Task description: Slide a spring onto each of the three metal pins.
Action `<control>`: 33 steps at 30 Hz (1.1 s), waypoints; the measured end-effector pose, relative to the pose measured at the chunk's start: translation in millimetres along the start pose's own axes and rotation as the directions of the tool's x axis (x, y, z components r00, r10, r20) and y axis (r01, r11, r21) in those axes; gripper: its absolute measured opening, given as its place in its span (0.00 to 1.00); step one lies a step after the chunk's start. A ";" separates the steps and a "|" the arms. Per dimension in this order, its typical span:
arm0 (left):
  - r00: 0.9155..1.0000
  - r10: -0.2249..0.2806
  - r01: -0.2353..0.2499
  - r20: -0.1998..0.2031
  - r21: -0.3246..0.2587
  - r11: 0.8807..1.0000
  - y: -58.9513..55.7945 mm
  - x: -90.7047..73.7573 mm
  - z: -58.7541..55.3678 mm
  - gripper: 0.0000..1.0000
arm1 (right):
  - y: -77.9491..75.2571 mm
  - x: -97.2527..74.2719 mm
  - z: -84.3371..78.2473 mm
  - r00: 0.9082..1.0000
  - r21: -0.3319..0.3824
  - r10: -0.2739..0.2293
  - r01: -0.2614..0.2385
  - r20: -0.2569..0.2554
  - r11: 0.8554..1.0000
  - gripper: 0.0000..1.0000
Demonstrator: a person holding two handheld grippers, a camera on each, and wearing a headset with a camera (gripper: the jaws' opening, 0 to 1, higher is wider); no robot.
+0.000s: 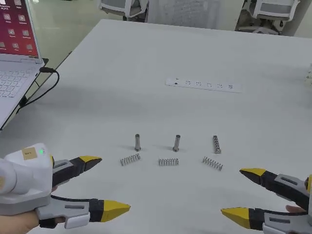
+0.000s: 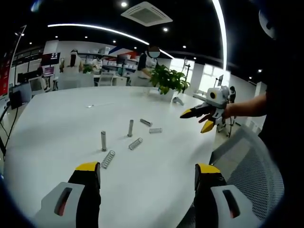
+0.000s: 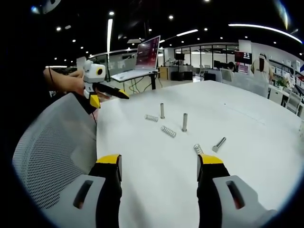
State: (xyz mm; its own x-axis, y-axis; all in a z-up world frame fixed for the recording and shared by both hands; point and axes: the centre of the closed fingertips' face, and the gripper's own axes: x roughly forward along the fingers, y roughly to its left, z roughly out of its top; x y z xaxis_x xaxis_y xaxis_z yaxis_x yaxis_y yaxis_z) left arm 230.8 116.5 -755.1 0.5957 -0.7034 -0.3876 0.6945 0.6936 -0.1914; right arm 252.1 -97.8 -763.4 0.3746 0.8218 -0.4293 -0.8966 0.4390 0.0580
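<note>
Two short metal pins stand upright on the white table. A third pin, ribbed along its shaft, seems to lie on its side at the right. In front of each pin lies a loose spring: left, middle, right. My left gripper is open, near the front edge, left of the springs. My right gripper is open at the front right. Nothing is between the fingers of either one. The left gripper view has the pins and springs ahead of its open gripper.
An open laptop with a black cable sits at the table's left edge. A white power strip lies behind the pins. Office chairs stand at the far side. A mesh chair is close behind the front edge.
</note>
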 end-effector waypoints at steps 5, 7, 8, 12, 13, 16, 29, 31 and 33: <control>1.000 0.002 -0.002 -0.001 -0.001 1.000 -0.4 -0.8 -0.8 0.77 | -0.1 -0.5 -0.8 1.000 -0.007 -0.006 0.006 -0.004 1.000 0.63; 1.000 0.012 -0.012 -0.002 0.005 1.000 1.2 -1.2 -1.3 0.77 | 0.8 -0.4 -0.3 1.000 -0.006 -0.007 0.007 0.000 1.000 0.63; 1.000 0.014 -0.014 -0.001 0.007 1.000 1.5 -1.5 -1.2 0.77 | 1.3 -0.4 0.1 1.000 -0.002 -0.007 0.007 0.003 1.000 0.62; 1.000 0.012 -0.012 0.001 0.005 1.000 0.5 -2.0 -0.2 0.77 | 2.9 -0.8 -1.4 1.000 -0.001 -0.005 0.005 0.001 1.000 0.62; 1.000 0.013 -0.013 0.001 0.006 1.000 0.6 -2.0 -0.2 0.77 | 2.9 -0.8 -1.7 1.000 -0.001 -0.005 0.005 0.001 1.000 0.62; 1.000 0.011 -0.011 0.003 0.004 1.000 0.3 -2.2 -0.4 0.78 | 1.8 -1.2 -3.2 1.000 0.004 -0.007 0.007 0.001 1.000 0.62; 1.000 -0.011 0.011 0.016 -0.001 1.000 -4.6 1.5 2.6 0.78 | 2.9 -0.1 3.5 1.000 0.016 -0.008 0.007 0.027 1.000 0.64; 1.000 -0.013 0.013 0.015 -0.004 1.000 -5.2 2.7 2.6 0.78 | 2.6 -0.5 5.1 0.999 0.011 -0.011 0.011 0.031 1.000 0.65; 1.000 -0.016 0.016 0.015 -0.003 1.000 -5.9 3.3 2.9 0.78 | 2.6 -0.9 5.3 0.999 0.012 -0.010 0.009 0.032 1.000 0.65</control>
State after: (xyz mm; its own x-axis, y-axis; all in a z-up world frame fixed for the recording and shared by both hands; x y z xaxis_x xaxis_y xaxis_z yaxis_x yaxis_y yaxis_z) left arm 229.8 109.6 -752.6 0.5908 -0.7165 -0.3710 0.7025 0.6830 -0.2003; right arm 250.7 -95.4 -758.1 0.3905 0.8285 -0.4013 -0.8902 0.4510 0.0648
